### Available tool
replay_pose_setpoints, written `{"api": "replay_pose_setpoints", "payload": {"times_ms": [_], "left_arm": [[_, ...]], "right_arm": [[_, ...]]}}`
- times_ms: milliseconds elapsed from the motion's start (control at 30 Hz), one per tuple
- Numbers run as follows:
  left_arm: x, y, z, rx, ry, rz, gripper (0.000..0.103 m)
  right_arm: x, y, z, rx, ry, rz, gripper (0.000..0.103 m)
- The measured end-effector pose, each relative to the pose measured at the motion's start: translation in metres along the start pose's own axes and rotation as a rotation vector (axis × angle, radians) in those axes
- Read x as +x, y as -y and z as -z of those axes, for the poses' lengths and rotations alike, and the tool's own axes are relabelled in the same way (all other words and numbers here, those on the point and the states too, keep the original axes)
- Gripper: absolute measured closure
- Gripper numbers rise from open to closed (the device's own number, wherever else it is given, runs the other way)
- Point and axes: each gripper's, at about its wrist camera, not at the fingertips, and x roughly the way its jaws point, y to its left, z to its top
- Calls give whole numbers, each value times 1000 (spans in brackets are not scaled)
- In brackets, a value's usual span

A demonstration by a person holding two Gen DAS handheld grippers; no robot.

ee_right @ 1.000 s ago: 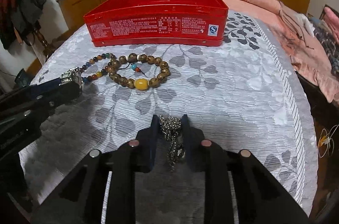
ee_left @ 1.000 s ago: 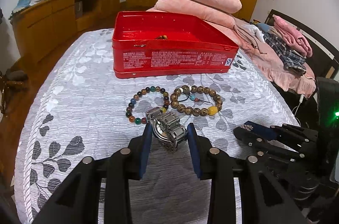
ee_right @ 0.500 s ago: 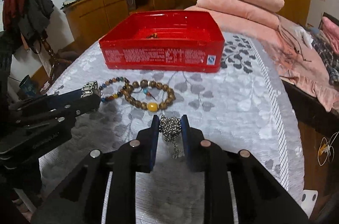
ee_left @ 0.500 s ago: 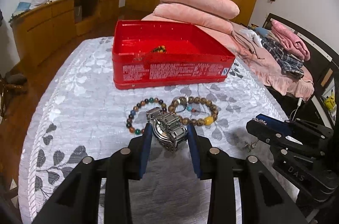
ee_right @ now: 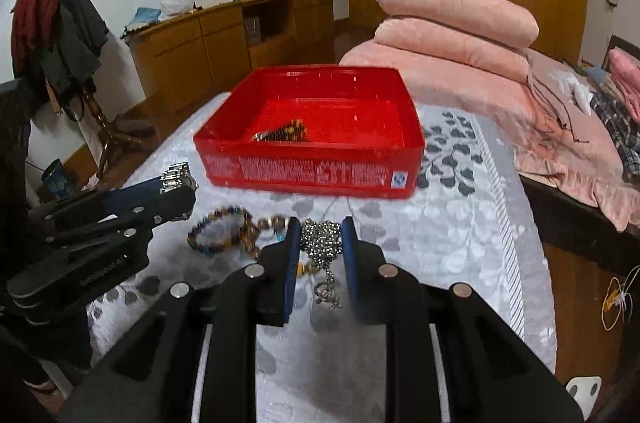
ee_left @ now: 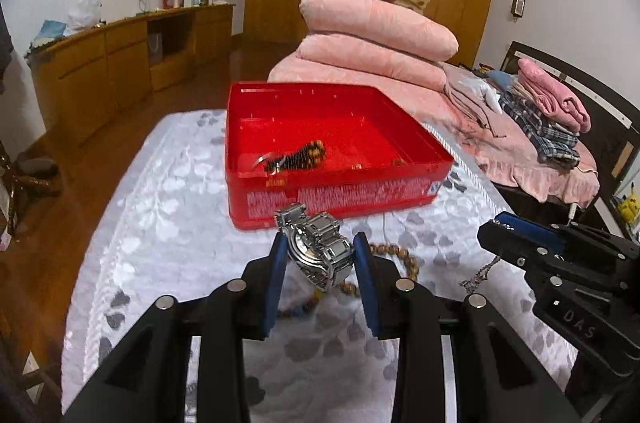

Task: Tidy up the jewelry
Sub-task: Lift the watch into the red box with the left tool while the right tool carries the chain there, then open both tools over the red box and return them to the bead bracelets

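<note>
My left gripper (ee_left: 320,249) is shut on a silver metal watch (ee_left: 318,249) and holds it in the air, short of the red tin box (ee_left: 344,197). My right gripper (ee_right: 320,239) is shut on a bunched silver chain necklace (ee_right: 322,243) whose end dangles below. The box (ee_right: 312,175) holds a dark beaded piece (ee_left: 298,155) and a ring-like item. Two beaded bracelets (ee_right: 224,229) lie on the white patterned cloth (ee_right: 440,215) below both grippers. The right gripper shows in the left wrist view (ee_left: 494,227); the left gripper shows in the right wrist view (ee_right: 180,183).
Folded pink quilts (ee_left: 376,35) are stacked behind the box. A bed with clothes (ee_left: 536,119) is on the right, past the table edge. A wooden sideboard (ee_left: 120,55) runs along the left wall. A coat rack (ee_right: 52,23) stands at the left.
Both grippers have risen off the cloth and moved toward the red box, carrying the watch and the chain. The bracelets now lie below them.
</note>
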Motion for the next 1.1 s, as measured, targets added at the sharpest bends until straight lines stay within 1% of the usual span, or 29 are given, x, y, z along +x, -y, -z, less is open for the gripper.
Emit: {"api": "replay_pose_setpoints", "payload": {"times_ms": [267,567,767,967,1100], "left_arm": [[9,1,-30,2,29,-9,69],[29,0,-71,-9,57,-19,69],[55,-1,-91,-6,45,-28,69],[82,-7,-102,-18,24,-36,69],[99,-12,-104,-32,4,-52,69]], "right_arm": [[-2,3,-35,-9,50,-17,84],[18,14,-75,5,75,-44,84],[37,24,-96,30,75,-53,84],[55,33,-116,39,76,-48,83],[73,40,-122,54,51,-39,83]]}}
